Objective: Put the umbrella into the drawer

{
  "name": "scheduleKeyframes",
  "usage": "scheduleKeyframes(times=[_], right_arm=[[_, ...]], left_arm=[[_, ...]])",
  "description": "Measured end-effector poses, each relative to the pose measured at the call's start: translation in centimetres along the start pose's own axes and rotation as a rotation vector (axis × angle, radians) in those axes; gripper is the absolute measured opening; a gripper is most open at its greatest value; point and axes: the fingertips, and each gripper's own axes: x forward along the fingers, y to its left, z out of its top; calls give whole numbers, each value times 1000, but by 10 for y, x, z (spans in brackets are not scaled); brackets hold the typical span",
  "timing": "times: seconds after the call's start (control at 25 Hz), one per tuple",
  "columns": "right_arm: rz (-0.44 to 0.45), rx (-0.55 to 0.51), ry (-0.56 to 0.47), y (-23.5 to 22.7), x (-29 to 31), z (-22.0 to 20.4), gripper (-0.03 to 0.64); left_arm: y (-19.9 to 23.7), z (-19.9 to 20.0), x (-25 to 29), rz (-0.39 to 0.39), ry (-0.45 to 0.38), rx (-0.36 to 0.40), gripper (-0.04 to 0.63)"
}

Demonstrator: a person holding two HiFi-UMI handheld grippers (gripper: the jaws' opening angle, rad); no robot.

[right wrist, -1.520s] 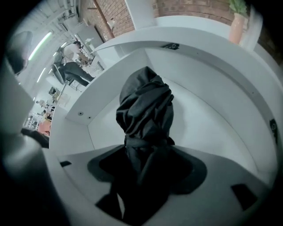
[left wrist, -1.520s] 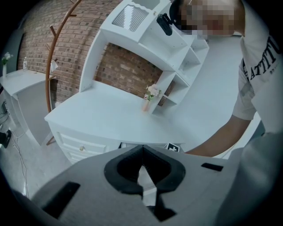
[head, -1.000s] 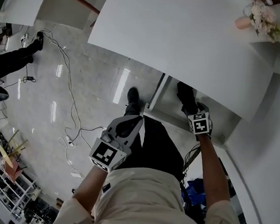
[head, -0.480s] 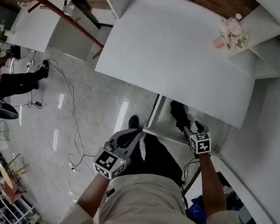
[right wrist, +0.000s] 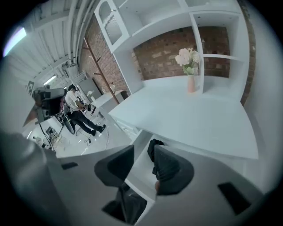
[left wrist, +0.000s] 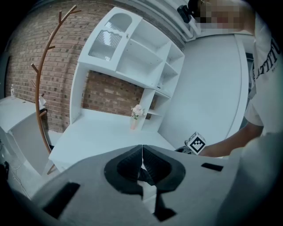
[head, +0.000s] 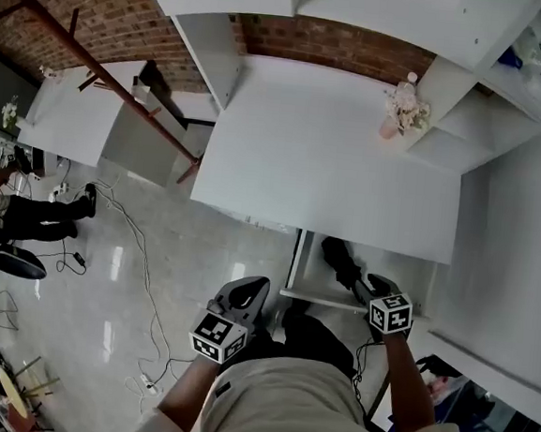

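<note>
Two jaws of the left claw (left wrist: 142,155) are pressed together on nothing, in front of the white desk (head: 332,159). The right claw (right wrist: 140,167) has jaws apart, just been closing, holding nothing. Under the desk, the black umbrella (head: 336,256) lies in the open drawer (head: 314,282).

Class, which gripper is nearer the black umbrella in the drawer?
Right. The right gripper, jaws just closing partway on nothing, hangs just above the umbrella; the left gripper is off beside the drawer.

White desk (head: 322,168) bears a flower vase (head: 390,125); its drawer (head: 310,276) holds the umbrella (head: 336,258).
</note>
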Motion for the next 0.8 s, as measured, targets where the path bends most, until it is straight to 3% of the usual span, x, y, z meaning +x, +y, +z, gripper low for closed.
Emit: scheduleKeyframes(times=[0.12, 0.8], right_arm=[[-8, 15, -63, 17, -17, 4, 104], [-121, 20, -331, 150, -83, 20, 41]], left_arm=[[0, 1, -11, -26, -11, 10, 26], [29, -17, -111, -188, -31, 49, 26]])
